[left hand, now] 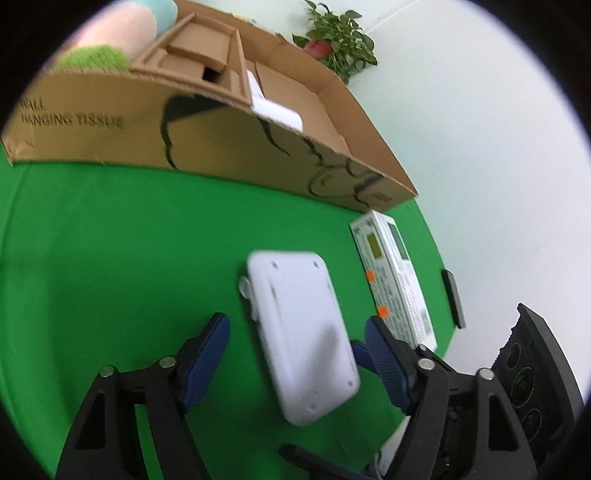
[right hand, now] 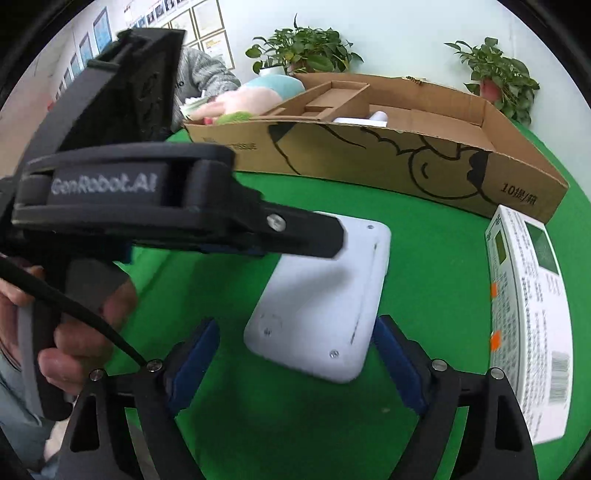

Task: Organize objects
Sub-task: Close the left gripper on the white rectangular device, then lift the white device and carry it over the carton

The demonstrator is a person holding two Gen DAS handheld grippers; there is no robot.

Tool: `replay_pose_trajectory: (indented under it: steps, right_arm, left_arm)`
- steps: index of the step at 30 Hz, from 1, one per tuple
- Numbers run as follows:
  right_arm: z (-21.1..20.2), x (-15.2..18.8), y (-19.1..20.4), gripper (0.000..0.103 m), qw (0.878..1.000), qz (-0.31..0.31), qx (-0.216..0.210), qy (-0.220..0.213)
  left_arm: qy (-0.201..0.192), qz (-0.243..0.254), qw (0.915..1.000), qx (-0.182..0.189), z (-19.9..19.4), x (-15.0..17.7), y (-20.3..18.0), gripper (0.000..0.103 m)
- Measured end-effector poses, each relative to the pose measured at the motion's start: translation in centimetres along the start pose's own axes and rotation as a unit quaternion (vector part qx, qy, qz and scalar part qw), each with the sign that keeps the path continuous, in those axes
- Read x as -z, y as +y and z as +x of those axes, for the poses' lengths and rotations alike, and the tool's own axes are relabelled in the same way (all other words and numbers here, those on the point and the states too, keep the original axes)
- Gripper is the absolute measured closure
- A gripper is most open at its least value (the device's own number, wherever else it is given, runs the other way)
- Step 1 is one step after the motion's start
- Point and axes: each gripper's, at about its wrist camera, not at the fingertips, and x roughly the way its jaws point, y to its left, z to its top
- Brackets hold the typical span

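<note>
A flat white device (left hand: 301,332) with rounded corners lies underside up on the green cloth; it also shows in the right wrist view (right hand: 325,299). My left gripper (left hand: 295,350) is open, its blue pads either side of the device, the right pad close to its edge. My right gripper (right hand: 295,358) is open and straddles the near end of the device from the opposite side. The left gripper's body (right hand: 177,210) reaches over the device's far end in the right wrist view. Whether any pad touches the device is unclear.
A long open cardboard box (left hand: 229,144) (right hand: 406,162) stands behind, holding cardboard inserts and a white item. A white printed carton (left hand: 395,280) (right hand: 528,321) lies to the right. Plush toys (left hand: 122,33) sit behind the box. Potted plants (right hand: 303,48) stand by the wall.
</note>
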Motion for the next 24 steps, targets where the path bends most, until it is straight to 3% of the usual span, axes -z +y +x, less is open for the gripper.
replay_pose_trajectory:
  steps: [2, 3, 6, 9, 12, 19, 24]
  right_arm:
    - [0.5, -0.2, -0.1, 0.018, 1.0, 0.006, 0.02, 0.004]
    - [1.1, -0.3, -0.3, 0.018, 1.0, 0.014, 0.023, 0.011]
    - [1.7, -0.6, -0.4, 0.02, 0.999, 0.017, 0.03, 0.015]
    - [2.1, -0.7, -0.2, 0.023, 0.999, 0.016, 0.043, 0.013]
    - [2.5, -0.8, -0.1, 0.033, 0.997, 0.011, 0.07, 0.013]
    - [1.4, 0.6, 0.1, 0.034, 0.996, 0.028, 0.079, 0.005]
    - [-0.3, 0.4, 0.5, 0.034, 0.995, 0.033, 0.087, -0.026]
  left_arm:
    - [0.011, 0.0, 0.9999, 0.008, 0.4, 0.3, -0.4, 0.037]
    - [0.016, -0.002, 0.9998, 0.008, 0.6, 0.3, -0.5, 0.045]
    - [0.018, -0.015, 0.9996, 0.014, 0.7, 0.2, -0.2, 0.05]
    - [0.025, -0.03, 0.999, 0.019, 1.0, 0.5, 0.1, 0.063]
    - [0.023, -0.028, 0.9993, 0.011, 1.1, 0.8, 0.0, 0.07]
    - [0.026, -0.019, 0.9994, 0.007, 1.0, 2.7, -1.3, 0.075]
    - [0.004, -0.006, 0.9999, 0.015, -0.2, 2.9, -3.1, 0.077]
